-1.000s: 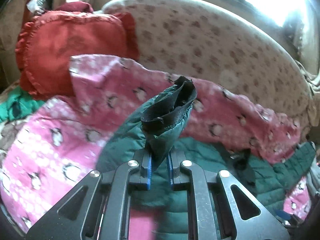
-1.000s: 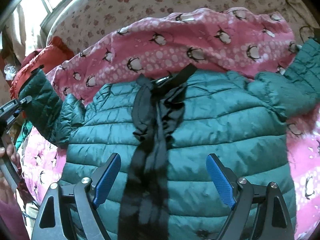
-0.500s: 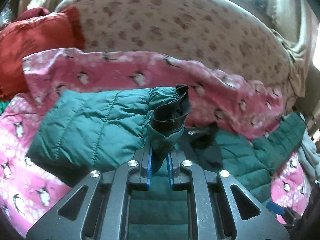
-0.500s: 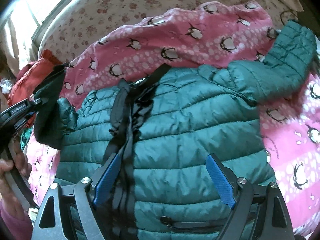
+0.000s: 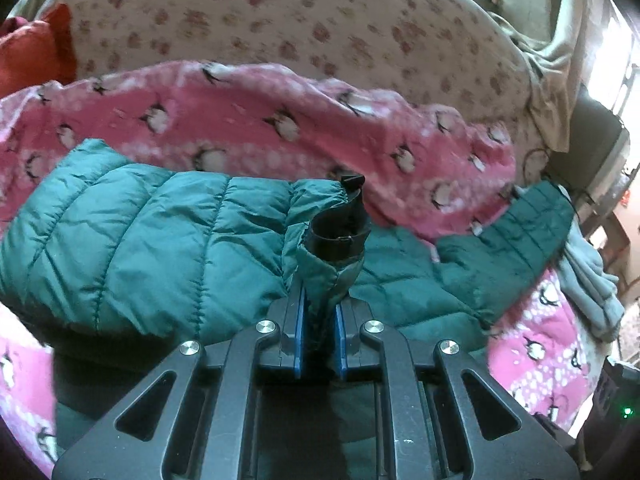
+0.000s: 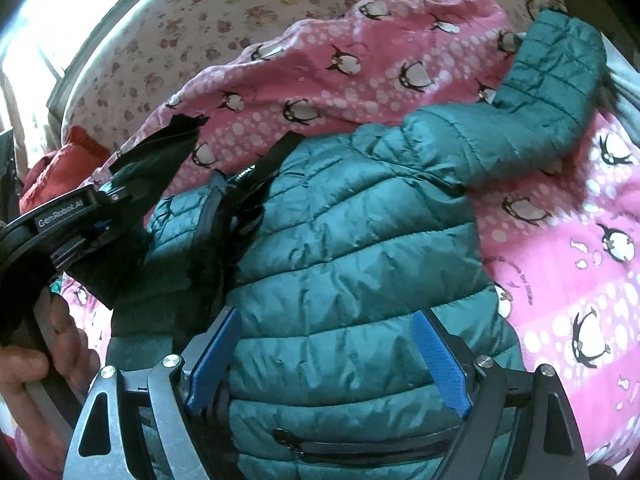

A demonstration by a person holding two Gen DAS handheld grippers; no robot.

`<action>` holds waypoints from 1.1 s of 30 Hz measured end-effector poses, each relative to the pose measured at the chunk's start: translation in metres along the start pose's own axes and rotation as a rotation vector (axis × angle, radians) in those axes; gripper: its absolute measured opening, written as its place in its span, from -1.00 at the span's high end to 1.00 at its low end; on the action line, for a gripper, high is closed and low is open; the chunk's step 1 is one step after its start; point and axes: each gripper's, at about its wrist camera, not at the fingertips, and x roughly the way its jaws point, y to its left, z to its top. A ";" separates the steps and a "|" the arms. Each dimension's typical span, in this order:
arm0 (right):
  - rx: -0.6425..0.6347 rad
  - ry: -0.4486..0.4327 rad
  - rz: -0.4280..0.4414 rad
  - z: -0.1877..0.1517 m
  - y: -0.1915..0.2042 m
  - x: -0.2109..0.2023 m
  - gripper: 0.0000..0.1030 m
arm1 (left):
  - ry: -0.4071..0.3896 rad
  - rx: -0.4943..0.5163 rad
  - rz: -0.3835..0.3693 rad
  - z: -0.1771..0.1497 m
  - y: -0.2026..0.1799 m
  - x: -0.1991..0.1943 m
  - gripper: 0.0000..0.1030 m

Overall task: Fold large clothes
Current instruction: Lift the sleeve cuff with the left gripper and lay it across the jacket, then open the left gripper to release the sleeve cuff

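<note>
The green quilted puffer jacket (image 6: 360,240) lies spread on a pink penguin-print blanket (image 6: 560,260) over the floral-sheeted bed (image 5: 280,20). Its left sleeve (image 5: 140,240), which a second ago hung out to the side, has been carried in over the jacket's body, so the first sleeve fold looks nearly laid; the other sleeve (image 6: 552,80) lies outstretched still. The left tool (image 5: 319,316) is clamped tight on that sleeve's black-lined cuff (image 5: 338,236). The right tool (image 6: 326,354) hovers over the jacket's lower front, jaws wide apart, gripping nothing.
</note>
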 end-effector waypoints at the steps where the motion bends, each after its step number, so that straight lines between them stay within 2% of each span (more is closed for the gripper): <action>1: 0.001 0.001 0.001 0.000 -0.002 0.000 -0.67 | 0.014 -0.001 -0.016 -0.003 -0.004 0.004 0.78; 4: 0.000 0.005 0.002 -0.001 -0.005 0.000 -0.67 | 0.038 0.011 -0.035 -0.009 -0.014 0.014 0.78; 7: 0.005 0.002 -0.003 -0.001 -0.008 -0.001 -0.67 | 0.043 0.029 -0.024 -0.015 -0.021 0.021 0.78; 18: -0.010 -0.016 -0.044 -0.002 -0.010 -0.006 -0.67 | 0.071 0.009 -0.006 -0.022 -0.017 0.035 0.78; 21: -0.012 -0.017 -0.055 -0.002 -0.010 -0.005 -0.67 | 0.079 -0.013 -0.023 -0.021 -0.014 0.034 0.78; 24: -0.018 -0.012 -0.062 0.000 -0.009 -0.004 -0.67 | 0.085 -0.057 -0.071 -0.020 -0.008 0.030 0.77; 25: -0.019 -0.011 -0.061 0.001 -0.009 -0.003 -0.67 | 0.086 -0.070 -0.089 -0.019 -0.005 0.028 0.63; 26: -0.019 -0.010 -0.059 0.002 -0.008 -0.002 -0.67 | 0.083 -0.079 -0.109 -0.018 -0.002 0.025 0.33; 27: -0.018 -0.009 -0.057 0.003 -0.008 0.000 -0.67 | 0.078 -0.080 -0.112 -0.018 -0.002 0.022 0.15; 28: -0.017 -0.007 -0.055 0.004 -0.007 0.001 -0.67 | 0.064 -0.084 -0.114 -0.017 0.000 0.017 -0.12; 29: -0.016 -0.003 -0.050 0.005 -0.006 0.003 -0.67 | 0.033 -0.091 -0.117 -0.016 0.004 0.010 -0.22; 33: -0.020 0.010 -0.039 0.008 -0.001 0.011 -0.67 | 0.012 -0.099 -0.133 -0.009 0.018 -0.009 -0.23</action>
